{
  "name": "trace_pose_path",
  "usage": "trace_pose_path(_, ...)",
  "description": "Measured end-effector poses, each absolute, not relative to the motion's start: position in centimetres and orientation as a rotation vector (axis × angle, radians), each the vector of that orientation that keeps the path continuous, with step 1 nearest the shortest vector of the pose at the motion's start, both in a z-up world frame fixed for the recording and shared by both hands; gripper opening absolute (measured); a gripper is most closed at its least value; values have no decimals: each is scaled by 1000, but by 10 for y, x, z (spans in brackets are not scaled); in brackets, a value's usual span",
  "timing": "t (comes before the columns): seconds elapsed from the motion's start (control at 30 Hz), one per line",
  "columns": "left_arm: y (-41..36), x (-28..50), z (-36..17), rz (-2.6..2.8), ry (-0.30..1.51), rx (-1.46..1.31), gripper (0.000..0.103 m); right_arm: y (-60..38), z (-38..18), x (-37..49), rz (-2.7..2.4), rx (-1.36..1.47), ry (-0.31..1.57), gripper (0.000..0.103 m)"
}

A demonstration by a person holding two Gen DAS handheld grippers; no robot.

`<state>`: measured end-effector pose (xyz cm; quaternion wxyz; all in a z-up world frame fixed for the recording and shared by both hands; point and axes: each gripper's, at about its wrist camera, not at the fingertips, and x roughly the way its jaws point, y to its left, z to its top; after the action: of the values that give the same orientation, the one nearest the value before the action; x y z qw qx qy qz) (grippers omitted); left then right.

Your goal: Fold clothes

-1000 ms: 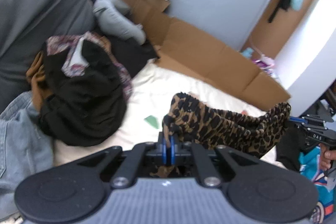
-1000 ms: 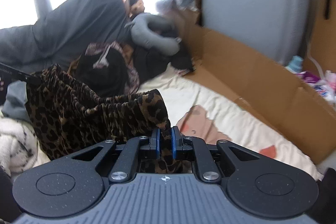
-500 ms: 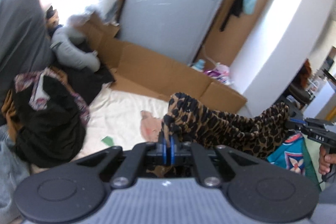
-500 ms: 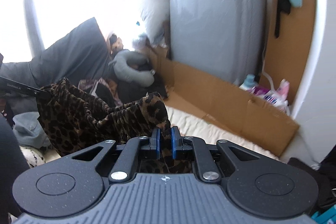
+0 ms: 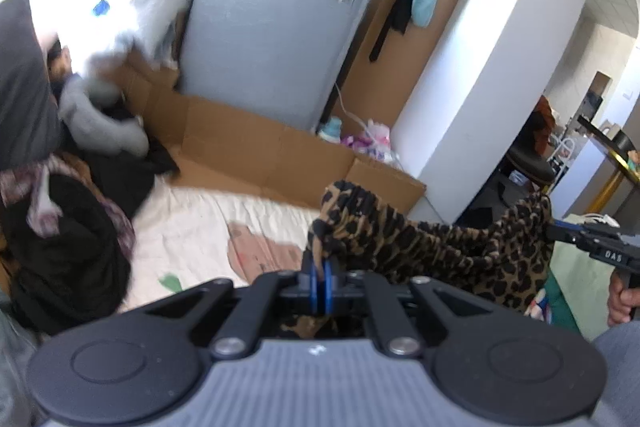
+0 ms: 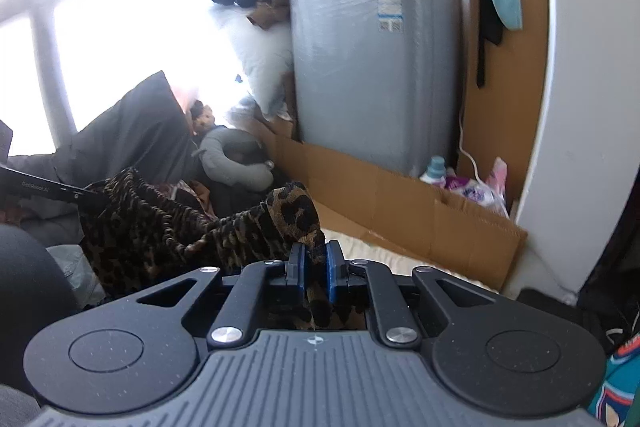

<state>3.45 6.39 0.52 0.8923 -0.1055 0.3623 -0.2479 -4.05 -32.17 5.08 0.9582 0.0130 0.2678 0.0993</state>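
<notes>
A leopard-print garment (image 5: 424, 247) hangs stretched between my two grippers, lifted above the bed. My left gripper (image 5: 322, 281) is shut on one end of it. My right gripper (image 6: 314, 269) is shut on the other end (image 6: 288, 215). In the left wrist view the right gripper (image 5: 592, 247) holds the far end at the right edge. In the right wrist view the left gripper (image 6: 52, 189) holds the far end (image 6: 132, 219) at the left. The cloth sags in folds between them.
A cream bed sheet (image 5: 192, 227) lies below. A pile of dark clothes (image 5: 68, 251) sits at the left, with a grey neck pillow (image 6: 236, 163) behind. Flattened cardboard (image 5: 256, 151) lines the bed edge before a grey appliance (image 6: 372, 67) and a white wall (image 5: 488, 67).
Both grippers have risen and tilted upward with the leopard garment, so the views show more of the wall and appliance and less of the bed. Both stay shut on the cloth.
</notes>
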Motion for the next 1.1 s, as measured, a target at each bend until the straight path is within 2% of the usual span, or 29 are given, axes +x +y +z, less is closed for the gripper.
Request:
trace_pose_path(0.47,46,77,-50,-563,837,-244,4,-332,-9,-13,127,40,698,9)
trace_pose_path(1.1,31,174,-153,-467,951,-222,4,-357,-142,98,127,112,836,9)
